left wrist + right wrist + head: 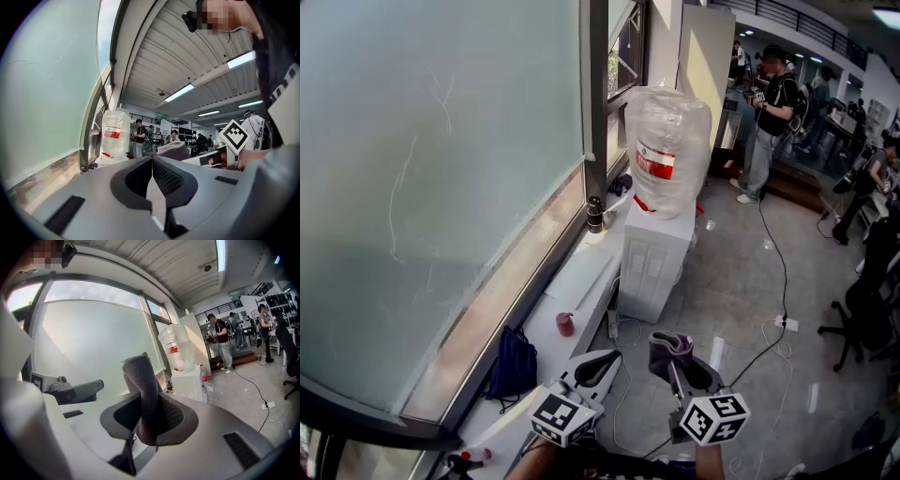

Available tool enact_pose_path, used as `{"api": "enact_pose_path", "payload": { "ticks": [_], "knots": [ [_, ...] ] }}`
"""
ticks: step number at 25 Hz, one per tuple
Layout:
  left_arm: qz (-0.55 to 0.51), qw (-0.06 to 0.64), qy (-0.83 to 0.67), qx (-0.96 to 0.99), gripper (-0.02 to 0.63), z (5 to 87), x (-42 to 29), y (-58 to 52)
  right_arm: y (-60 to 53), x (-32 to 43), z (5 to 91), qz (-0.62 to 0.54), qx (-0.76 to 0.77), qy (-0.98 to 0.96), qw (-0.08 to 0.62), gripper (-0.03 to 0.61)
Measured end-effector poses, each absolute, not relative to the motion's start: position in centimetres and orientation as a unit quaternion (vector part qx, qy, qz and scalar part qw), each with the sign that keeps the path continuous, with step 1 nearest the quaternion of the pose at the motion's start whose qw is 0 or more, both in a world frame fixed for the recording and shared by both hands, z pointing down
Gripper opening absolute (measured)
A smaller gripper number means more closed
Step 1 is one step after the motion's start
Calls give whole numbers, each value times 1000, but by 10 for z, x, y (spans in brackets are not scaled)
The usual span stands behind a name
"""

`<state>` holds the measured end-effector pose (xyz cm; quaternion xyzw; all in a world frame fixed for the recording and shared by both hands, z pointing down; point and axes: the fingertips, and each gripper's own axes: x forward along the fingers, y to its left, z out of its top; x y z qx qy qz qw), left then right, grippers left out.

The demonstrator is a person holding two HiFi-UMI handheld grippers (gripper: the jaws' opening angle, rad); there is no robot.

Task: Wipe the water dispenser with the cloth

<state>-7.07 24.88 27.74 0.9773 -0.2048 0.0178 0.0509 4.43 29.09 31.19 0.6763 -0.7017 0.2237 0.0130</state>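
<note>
Right gripper (682,361) at lower centre, jaws clamped on grey cloth (140,394), left gripper (607,358) beside it, jaws pressed together on nothing, I log water dispenser (652,267) mid-frame, bottle (667,150) atop.

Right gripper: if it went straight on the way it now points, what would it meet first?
Probably the water dispenser. The right gripper, fingers shut on the cloth, aims at it across bare floor, with nothing standing between. Depth is unclear, so the line might pass just beside it.
</note>
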Motion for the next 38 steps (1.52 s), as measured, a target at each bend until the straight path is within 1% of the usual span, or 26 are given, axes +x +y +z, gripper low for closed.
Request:
{"api": "enact_pose_path", "payload": {
  "ticks": [12, 26, 32, 38],
  "knots": [
    [14, 52, -203, 978, 20, 282, -98, 232, 274, 18, 318, 222, 678, -700, 19, 100],
    [28, 41, -174, 983, 20, 288, -131, 199, 246, -7, 322, 222, 705, -674, -12, 101],
    [28, 52, -176, 983, 20, 294, -147, 176, 233, -18, 324, 225, 711, -666, -4, 101],
    [23, 61, -163, 984, 20, 297, -143, 172, 224, -12, 323, 226, 720, -657, -2, 101]
  ]
}}
